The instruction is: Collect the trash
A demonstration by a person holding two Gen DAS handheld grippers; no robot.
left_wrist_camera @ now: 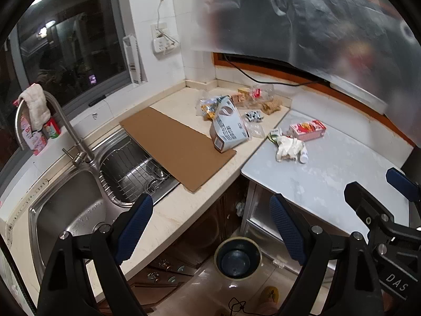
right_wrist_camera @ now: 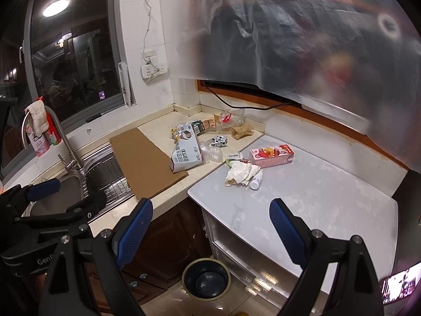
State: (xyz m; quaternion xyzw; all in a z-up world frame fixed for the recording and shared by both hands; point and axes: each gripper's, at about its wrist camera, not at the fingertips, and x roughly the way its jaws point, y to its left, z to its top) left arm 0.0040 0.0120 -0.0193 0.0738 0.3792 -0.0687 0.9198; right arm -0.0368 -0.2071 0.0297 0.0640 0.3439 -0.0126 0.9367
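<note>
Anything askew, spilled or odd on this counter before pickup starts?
Yes. A grey-white carton lies tipped over, half on the cardboard sheet that overhangs the sink. A small white bottle lies on its side against crumpled tissue. Wrappers are scattered in the corner. No liquid spill shows.

Ahead of my left gripper (left_wrist_camera: pixel 211 230), jaws spread wide and empty, I see a grey carton (left_wrist_camera: pixel 228 129) lying on brown cardboard (left_wrist_camera: pixel 176 147). Further right lie crumpled tissue (left_wrist_camera: pixel 289 147) and a pink box (left_wrist_camera: pixel 307 129). Below sits a bin (left_wrist_camera: pixel 237 258).
</note>
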